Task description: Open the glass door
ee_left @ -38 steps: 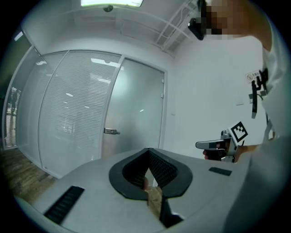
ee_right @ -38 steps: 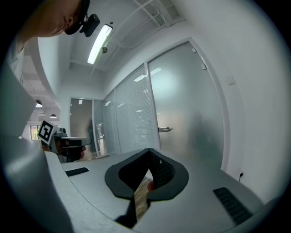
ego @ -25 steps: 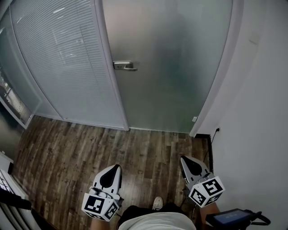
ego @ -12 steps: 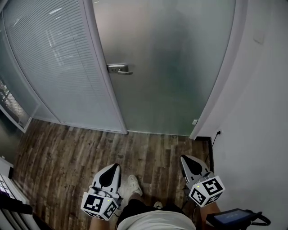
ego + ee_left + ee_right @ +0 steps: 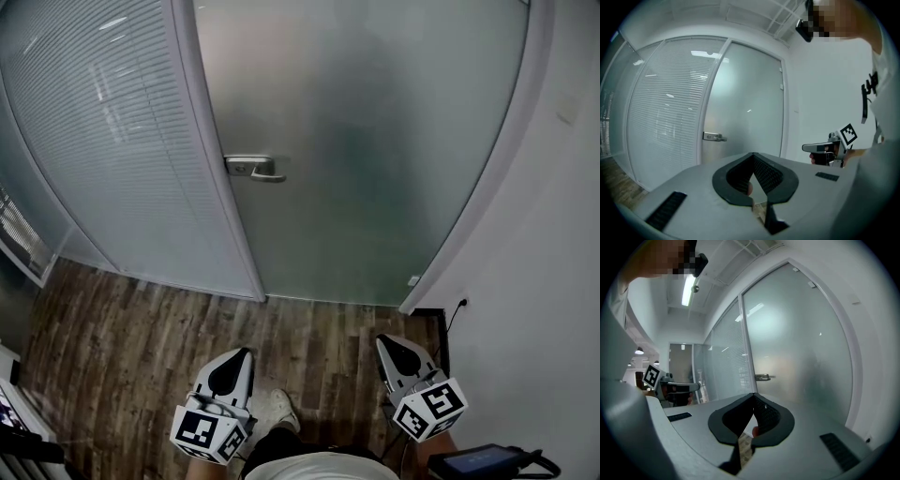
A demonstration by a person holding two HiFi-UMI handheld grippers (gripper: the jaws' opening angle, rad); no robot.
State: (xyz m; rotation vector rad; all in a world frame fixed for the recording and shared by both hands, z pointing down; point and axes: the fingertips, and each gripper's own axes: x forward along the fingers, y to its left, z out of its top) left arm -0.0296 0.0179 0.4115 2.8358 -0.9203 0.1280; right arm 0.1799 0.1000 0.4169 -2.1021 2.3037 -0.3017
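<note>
The frosted glass door [image 5: 375, 141] stands closed ahead, its metal lever handle [image 5: 255, 169] at the left edge by the frame. My left gripper [image 5: 246, 351] and right gripper [image 5: 380, 339] are low in the head view, both pointing at the door and well short of it. Each has its jaws shut with nothing between them. The left gripper view shows the handle [image 5: 714, 137] beyond the closed tips [image 5: 753, 154]. From the right gripper [image 5: 753, 394], the handle [image 5: 762, 377] appears straight ahead.
A fixed glass panel with blinds [image 5: 103, 122] adjoins the door on the left. A white wall [image 5: 553, 281] with a socket [image 5: 461, 303] runs along the right. Dark wooden floor [image 5: 141, 337] lies in front, with the person's shoe [image 5: 277, 410] between the grippers.
The door has come nearer: it fills more of the head view and the handle sits lower in it. A shoe has stepped forward. Both grippers stayed shut.
</note>
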